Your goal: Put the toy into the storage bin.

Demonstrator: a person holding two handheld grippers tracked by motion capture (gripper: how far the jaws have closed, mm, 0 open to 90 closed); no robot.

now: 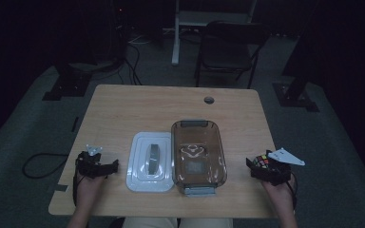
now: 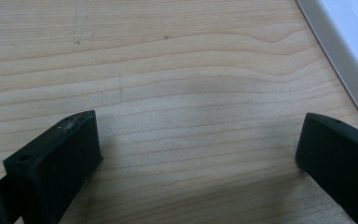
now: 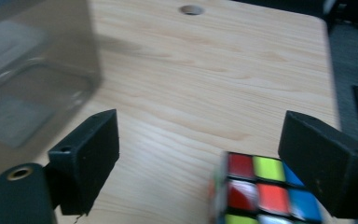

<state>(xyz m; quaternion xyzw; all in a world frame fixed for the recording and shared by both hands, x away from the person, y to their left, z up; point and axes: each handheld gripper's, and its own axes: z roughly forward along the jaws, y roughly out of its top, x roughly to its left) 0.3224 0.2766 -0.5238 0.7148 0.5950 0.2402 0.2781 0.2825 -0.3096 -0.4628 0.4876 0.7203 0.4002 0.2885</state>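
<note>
Your right tongs gape around the puzzle cube, gripping nothing; left tongs gape too. It's light, rigid, slick: squeeze flat faces at three and nine o'clock.

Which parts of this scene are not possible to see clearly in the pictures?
- Puzzle cube: the right gripper view's bottom edge cuts it off and it is blurred, so contact with the right tongs is unclear.
- Clear box: blurred and cut by the left edge of that view.
- White lid: the left gripper view's edge leaves just a corner.
- Left tongs: small and dark in the high view.
</note>
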